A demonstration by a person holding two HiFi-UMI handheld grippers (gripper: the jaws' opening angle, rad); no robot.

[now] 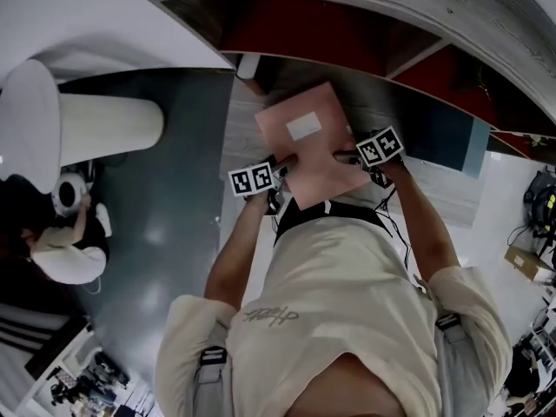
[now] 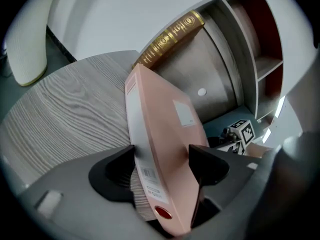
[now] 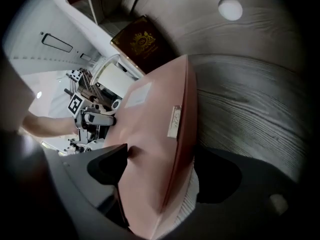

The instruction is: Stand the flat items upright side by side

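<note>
Cream T-shirt (image 1: 347, 294), grey shoulder straps (image 1: 211, 367), two hand-held grippers

The T-shirt is short-sleeved, with a faint dark script print; the straps carry dark buckles, and a black band (image 1: 334, 208) runs along the shirt's upper edge in the head view. The left gripper (image 1: 280, 168) and right gripper (image 1: 347, 156) each bear a white cube (image 1: 252, 179) with black square markers. Thin black cables (image 1: 393, 222) trail from the right one. Up close, both bodies are smooth grey with black wedge-shaped pads (image 2: 207, 164).

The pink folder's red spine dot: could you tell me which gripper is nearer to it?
Left. The red dot sits at the left gripper; the right gripper straddles the opposite edge of the pink folder.
</note>
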